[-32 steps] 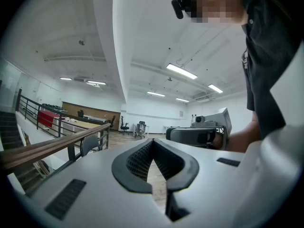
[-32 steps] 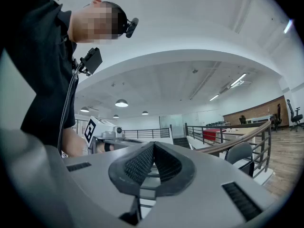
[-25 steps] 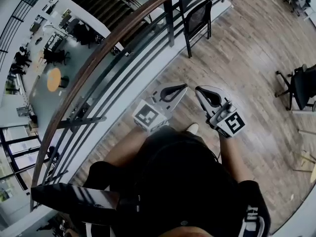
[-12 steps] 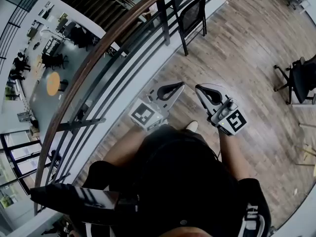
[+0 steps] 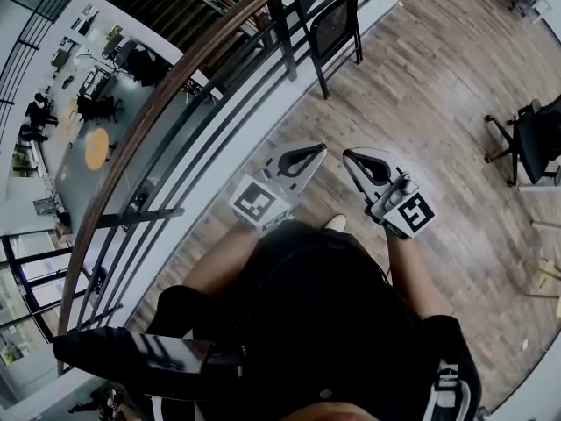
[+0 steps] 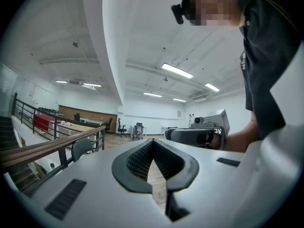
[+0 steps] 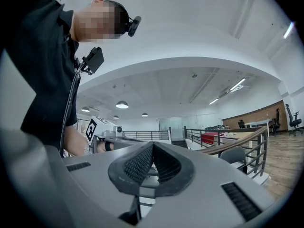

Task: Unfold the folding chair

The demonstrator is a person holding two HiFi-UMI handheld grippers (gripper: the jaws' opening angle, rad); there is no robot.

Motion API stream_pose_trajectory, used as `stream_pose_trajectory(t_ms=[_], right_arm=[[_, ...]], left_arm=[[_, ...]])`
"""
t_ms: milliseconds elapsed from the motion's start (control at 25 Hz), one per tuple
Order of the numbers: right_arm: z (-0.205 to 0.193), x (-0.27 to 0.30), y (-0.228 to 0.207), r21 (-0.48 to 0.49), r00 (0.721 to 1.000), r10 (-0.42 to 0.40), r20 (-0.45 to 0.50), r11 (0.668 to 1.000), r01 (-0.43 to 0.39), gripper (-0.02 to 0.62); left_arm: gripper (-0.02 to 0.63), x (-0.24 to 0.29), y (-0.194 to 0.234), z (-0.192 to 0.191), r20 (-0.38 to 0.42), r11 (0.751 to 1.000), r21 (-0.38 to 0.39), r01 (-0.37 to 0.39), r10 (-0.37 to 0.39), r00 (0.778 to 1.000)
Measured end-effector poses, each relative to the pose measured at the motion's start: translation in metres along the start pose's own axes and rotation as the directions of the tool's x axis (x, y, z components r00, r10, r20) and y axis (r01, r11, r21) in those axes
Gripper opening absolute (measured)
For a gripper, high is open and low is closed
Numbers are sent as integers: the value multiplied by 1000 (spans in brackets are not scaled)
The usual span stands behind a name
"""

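Observation:
A black folding chair stands flat against the railing at the top of the head view, some way ahead of me. Its rounded back also shows in the left gripper view and the right gripper view. My left gripper and right gripper are held side by side in front of my body, level and pointing toward the chair. Both are shut with nothing between the pads. Neither touches the chair.
A wooden handrail on black bars runs along the left, with an open drop to a lower floor beyond it. A black office chair stands at the right on the wooden floor. My shoe shows below the grippers.
The folding chair has slid leftward in the head view as I moved along the railing. Both grippers stayed shut and side by side.

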State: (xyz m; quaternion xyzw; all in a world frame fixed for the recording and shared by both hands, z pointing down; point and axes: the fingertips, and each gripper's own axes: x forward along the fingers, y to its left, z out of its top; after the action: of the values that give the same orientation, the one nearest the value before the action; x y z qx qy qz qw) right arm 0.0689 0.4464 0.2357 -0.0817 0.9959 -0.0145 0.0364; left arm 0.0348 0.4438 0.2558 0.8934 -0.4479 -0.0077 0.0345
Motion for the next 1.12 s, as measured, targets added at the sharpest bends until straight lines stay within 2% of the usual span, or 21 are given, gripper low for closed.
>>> stream_pose_trajectory(t_ms=[360,600,800,1120], right_arm=[[-1,-40,-31,36,999,37,18,999,-38,-5],[-6,-26,-53,40,999,31,17,999,-31,-5],[-19,13,-80,49,1000,27,12,998,-28,-6],[-18,108,-141,23,1000,-9,-12,1000,9,-6]], left_arm=[[3,31,-11,6,-4,997,-1,-78,78,997],[3,46,8,4,-21,997,6,-73,73,997],[3,58,53,-4,-19,998,-3,-59,59,998],[3,75,163,0,4,1000,-14,-14,14,1000]])
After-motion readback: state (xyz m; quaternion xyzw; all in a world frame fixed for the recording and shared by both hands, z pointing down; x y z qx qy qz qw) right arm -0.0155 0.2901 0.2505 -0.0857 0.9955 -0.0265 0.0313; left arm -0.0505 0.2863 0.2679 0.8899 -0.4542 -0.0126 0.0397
